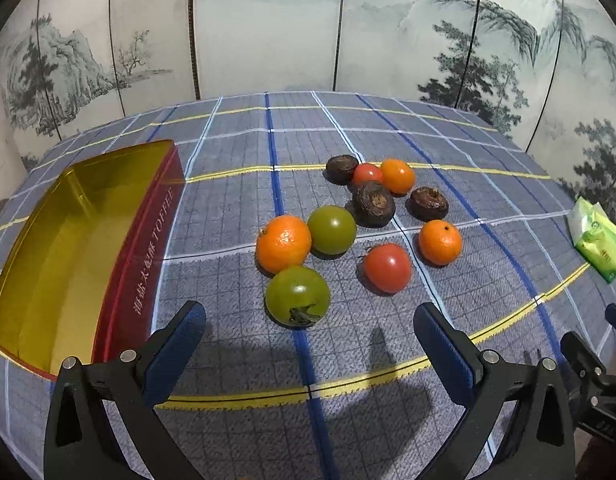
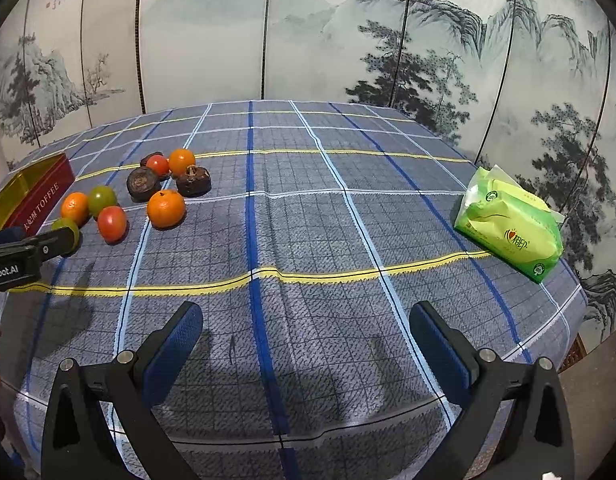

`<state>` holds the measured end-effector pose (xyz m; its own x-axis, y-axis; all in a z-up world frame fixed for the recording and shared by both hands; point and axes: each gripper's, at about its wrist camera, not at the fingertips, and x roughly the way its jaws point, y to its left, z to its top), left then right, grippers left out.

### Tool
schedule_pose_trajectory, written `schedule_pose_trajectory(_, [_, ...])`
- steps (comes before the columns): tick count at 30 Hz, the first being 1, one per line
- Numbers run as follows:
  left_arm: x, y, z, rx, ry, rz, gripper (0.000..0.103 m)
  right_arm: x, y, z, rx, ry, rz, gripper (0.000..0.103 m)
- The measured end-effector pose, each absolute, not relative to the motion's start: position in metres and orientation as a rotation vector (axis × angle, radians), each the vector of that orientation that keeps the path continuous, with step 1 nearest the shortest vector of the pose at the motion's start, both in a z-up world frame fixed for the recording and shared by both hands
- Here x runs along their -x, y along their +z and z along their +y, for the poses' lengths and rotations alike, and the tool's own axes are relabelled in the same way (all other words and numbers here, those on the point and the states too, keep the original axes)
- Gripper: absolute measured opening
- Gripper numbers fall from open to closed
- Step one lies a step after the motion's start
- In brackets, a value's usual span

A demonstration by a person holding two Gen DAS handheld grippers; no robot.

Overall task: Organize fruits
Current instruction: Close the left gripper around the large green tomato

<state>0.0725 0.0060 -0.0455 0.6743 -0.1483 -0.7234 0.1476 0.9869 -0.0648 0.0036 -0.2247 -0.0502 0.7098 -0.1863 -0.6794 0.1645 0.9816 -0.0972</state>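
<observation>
We have both grippers spread wide with nothing held. The left gripper [image 1: 309, 320] hovers just near of the near green fruit [image 1: 298, 296], which sits almost between its fingertips; the right gripper [image 2: 306, 320] points at bare plaid cloth [image 2: 308, 220], well apart from the pile.

The 10 fruits lie loose at mid-table: 3 orange, 2 green, 2 red and 3 dark brown ones. The open gold-lined tin [image 1: 48, 248], red-walled and marked TOFFEE, stands to their left with nothing in it that we can see.

Our main worry is rolling. The near green fruit touches, or nearly touches, the large orange [image 1: 283, 243] behind it, which in turn leans on the second green fruit [image 1: 331, 230]. If we close off-centre, the smooth round skin could squirt out of the pads and knock that chain apart, perhaps toward the table edge.

The soft red fruit [image 1: 387, 267] looks easy to bruise under a hard squeeze. The tin's red wall [image 1: 144, 276] stands just left of our left finger, so a low carry could clip it and shove the tin. The green tissue pack [image 2: 509, 226] at the far right is clear of all this.
</observation>
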Motion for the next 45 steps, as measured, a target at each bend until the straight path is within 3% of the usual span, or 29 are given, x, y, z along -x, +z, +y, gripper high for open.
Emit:
schedule_pose_trajectory(10, [-0.09, -0.054, 0.013, -0.029, -0.19, 0.833, 0.099, -0.006, -0.06, -0.222, 0.01, -0.159, 0.77, 0.102])
schedule_pose_trajectory(12, [-0.093, -0.059, 0.011, -0.027, -0.19, 0.852, 0.085, -0.005, -0.063, -0.222, 0.005, -0.155, 0.774, 0.102])
schedule_pose_trajectory(19, [-0.099, -0.069, 0.008, -0.023, -0.213, 0.881, 0.064, -0.006, -0.067, -0.226, 0.0, -0.146, 0.781, 0.102])
schedule_pose_trajectory(21, [-0.1, -0.069, 0.007, -0.032, -0.215, 0.877, 0.051, -0.006, -0.067, -0.228, -0.01, -0.145, 0.781, 0.102])
schedule_pose_trajectory(25, [-0.099, -0.067, 0.008, -0.023, -0.229, 0.876, 0.046, -0.006, -0.069, -0.228, -0.013, -0.144, 0.787, 0.102])
schedule_pose_trajectory(27, [-0.097, -0.065, 0.007, -0.038, -0.23, 0.865, 0.038, -0.006, -0.069, -0.227, -0.011, -0.141, 0.785, 0.102])
schedule_pose_trajectory(45, [-0.078, -0.042, 0.013, -0.007, -0.235, 0.81, 0.037, -0.001, -0.062, -0.228, -0.008, -0.151, 0.767, 0.102])
